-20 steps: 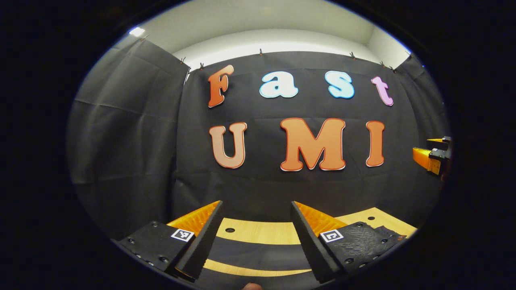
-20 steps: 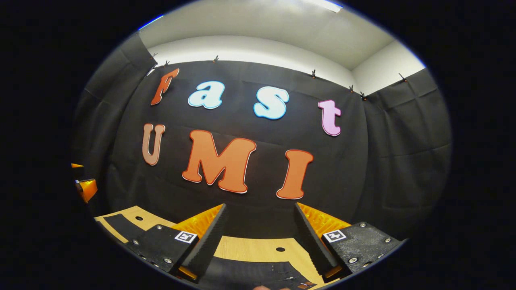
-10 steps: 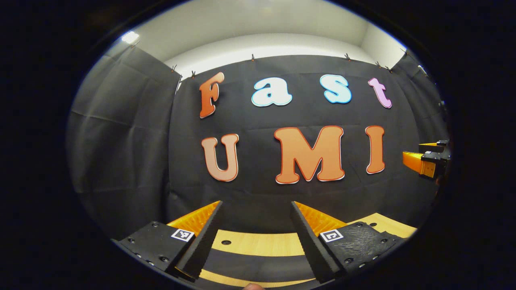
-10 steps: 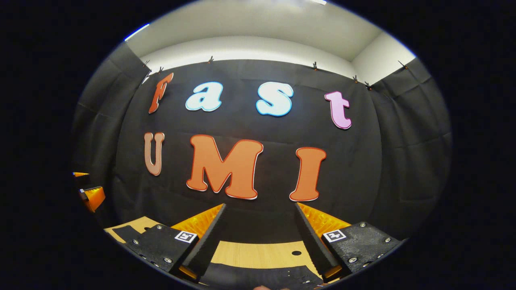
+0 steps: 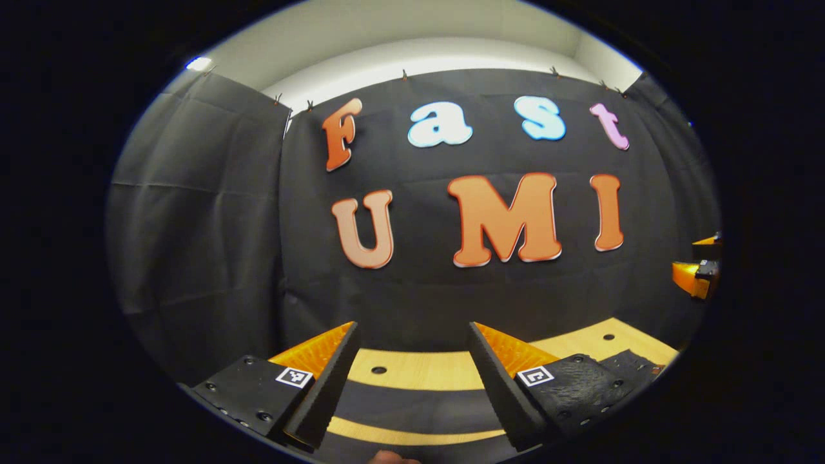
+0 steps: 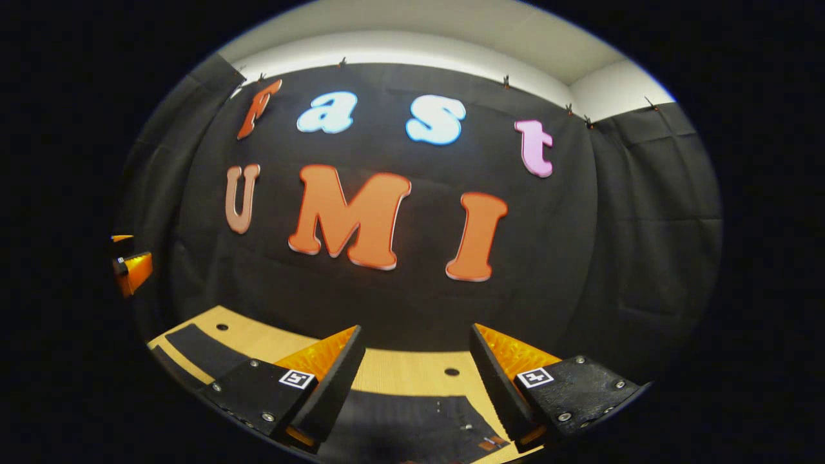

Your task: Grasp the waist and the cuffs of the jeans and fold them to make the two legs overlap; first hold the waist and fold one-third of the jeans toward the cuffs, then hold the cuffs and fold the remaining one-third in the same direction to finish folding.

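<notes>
Black cloth [image 5: 213, 212] hung as the booth's wall on three sides, pinned up below a pale ceiling, and a light wooden tabletop with small round holes [image 5: 419, 370] ran along the bottom of both views. On it lay the dark, almost black jeans [image 5: 412, 409], spread flat.

In the left gripper view the left gripper [image 5: 412, 386] stood with its jaws wide apart and nothing between them. A leg of the jeans crossed the table as a dark band in the gap between the fingers, below them and untouched, with a strip of bare wood on its far side and another on its near side. More dark cloth lay past the right finger, largely hidden behind it. At the far right edge the other gripper showed only as a cut-off piece.

In the right gripper view the right gripper [image 6: 416, 383] was likewise spread open and empty. The jeans [image 6: 412, 422] lay low between its fingers, the near edge cut off; small rivets and a tan patch hinted at the waist, though the detail was too fine to be sure. A further dark strip lay on the table to the left, partly hidden behind the left finger.
</notes>
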Tool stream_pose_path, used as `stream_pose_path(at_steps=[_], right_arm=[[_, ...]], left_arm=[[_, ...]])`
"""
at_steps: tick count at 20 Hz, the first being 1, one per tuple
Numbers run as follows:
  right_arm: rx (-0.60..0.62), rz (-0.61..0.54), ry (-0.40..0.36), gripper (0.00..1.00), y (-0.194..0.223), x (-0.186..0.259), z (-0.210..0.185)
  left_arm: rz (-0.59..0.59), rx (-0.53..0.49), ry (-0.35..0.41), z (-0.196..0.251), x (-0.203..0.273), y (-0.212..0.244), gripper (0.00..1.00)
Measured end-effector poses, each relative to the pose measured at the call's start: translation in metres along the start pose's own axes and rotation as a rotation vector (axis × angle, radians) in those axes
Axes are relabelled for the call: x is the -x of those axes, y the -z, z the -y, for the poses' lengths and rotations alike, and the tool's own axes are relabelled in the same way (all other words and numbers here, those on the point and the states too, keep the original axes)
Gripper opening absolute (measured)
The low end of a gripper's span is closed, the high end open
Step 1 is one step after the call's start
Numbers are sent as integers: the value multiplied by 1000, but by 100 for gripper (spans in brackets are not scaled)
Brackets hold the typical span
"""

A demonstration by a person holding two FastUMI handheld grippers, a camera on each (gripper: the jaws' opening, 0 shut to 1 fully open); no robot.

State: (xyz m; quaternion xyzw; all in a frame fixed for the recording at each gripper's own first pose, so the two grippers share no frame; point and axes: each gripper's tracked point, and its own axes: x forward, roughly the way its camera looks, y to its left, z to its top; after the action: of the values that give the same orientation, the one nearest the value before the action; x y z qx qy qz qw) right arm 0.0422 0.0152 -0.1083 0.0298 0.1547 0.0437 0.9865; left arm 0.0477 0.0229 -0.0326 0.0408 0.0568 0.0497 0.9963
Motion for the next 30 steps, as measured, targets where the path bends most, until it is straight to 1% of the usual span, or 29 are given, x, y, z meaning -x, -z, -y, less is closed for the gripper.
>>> stream_pose_path(at_steps=[2, 4, 7, 8, 10, 11, 16, 18, 20, 21, 22, 24, 26, 27, 29, 30], right_arm=[[-81, -132, 0, 98, 37, 3, 6], [-105, -250, 13, 98, 70, 3, 14], [-109, -336, 49, 98, 96, 3, 32], [-116, -354, 49, 99, 102, 3, 36], [-131, -391, 44, 98, 115, 1, 42], [-132, -423, 40, 98, 125, 0, 44], [-145, -581, 15, 99, 177, 5, 51], [-158, -648, 1, 99, 196, 8, 50], [-177, -720, -16, 99, 224, 12, 52], [-188, -755, -32, 99, 235, 15, 51], [-200, -777, -30, 99, 241, 16, 52], [-209, -816, -18, 99, 252, 17, 55], [-205, -841, 7, 99, 261, 14, 59], [-210, -858, 30, 98, 265, 14, 62], [-261, -899, 74, 98, 276, 14, 64], [-284, -915, 85, 99, 282, 14, 66]], left_arm=[[-89, 27, -38, -18, 0, 26, 100], [-173, 46, -80, -35, -1, 48, 99], [-272, 43, -119, -59, 1, 77, 99], [-308, 47, -138, -66, 3, 87, 99], [-434, 45, -212, -87, 14, 116, 99], [-492, 61, -226, -94, 20, 134, 99], [-726, 178, -291, -114, 50, 197, 100], [-808, 239, -330, -125, 69, 221, 99], [-917, 274, -388, -140, 89, 249, 100], [-951, 309, -409, -146, 93, 264, 100], [-986, 351, -426, -149, 97, 275, 100], [-1051, 411, -461, -158, 102, 297, 100], [-1117, 453, -500, -168, 108, 308, 100], [-1151, 483, -507, -174, 110, 313, 100], [-1197, 546, -515, -190, 105, 335, 99], [-1225, 559, -523, -197, 109, 346, 99]])
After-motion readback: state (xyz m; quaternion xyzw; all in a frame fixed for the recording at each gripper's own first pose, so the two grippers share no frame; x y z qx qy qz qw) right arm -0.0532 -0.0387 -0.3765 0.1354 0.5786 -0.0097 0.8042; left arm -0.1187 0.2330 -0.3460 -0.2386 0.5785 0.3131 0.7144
